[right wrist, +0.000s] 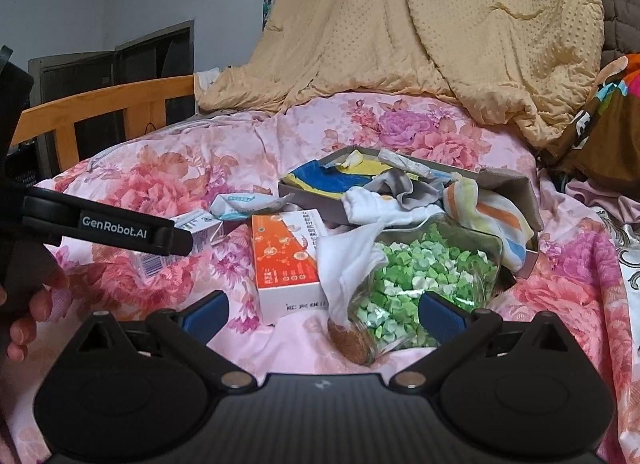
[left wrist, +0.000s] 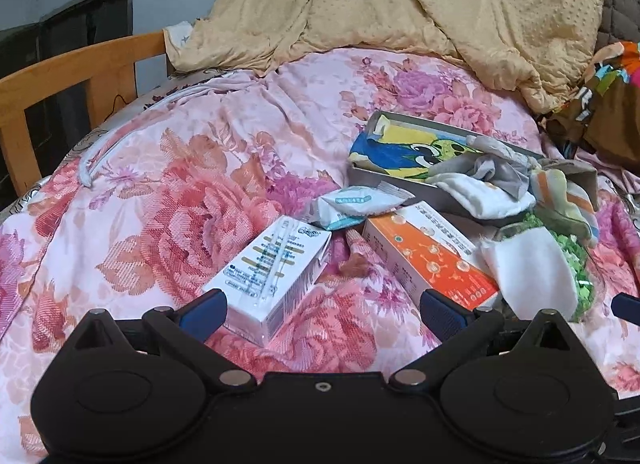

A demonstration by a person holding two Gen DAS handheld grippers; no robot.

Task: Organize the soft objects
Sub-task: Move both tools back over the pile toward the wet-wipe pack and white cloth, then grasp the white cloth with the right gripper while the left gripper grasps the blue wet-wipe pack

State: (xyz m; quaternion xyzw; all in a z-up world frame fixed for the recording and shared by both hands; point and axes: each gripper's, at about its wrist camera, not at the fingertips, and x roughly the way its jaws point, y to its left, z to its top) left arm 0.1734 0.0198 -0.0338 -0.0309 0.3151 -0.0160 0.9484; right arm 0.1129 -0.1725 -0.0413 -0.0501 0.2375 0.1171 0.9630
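Note:
A shallow grey box (left wrist: 362,171) (right wrist: 524,191) on the floral bed holds a blue and yellow cloth (left wrist: 404,151) (right wrist: 320,179), with grey and white socks (left wrist: 488,179) (right wrist: 384,199) and a striped sock (left wrist: 564,199) (right wrist: 492,219) spilling over its rim. A white cloth (left wrist: 532,268) (right wrist: 348,264) drapes over a tipped glass jar of green paper stars (right wrist: 432,276). My left gripper (left wrist: 322,312) is open just behind a white carton (left wrist: 276,272). My right gripper (right wrist: 324,314) is open around the jar's cork end.
An orange box (left wrist: 432,252) (right wrist: 286,260) and a sealed wipe packet (left wrist: 356,203) (right wrist: 240,203) lie between carton and grey box. A beige quilt (left wrist: 400,3) piles at the back, a wooden headboard (left wrist: 80,71) at left, dark patterned fabric (left wrist: 600,103) at right. A hand (right wrist: 24,312) holds the left gripper.

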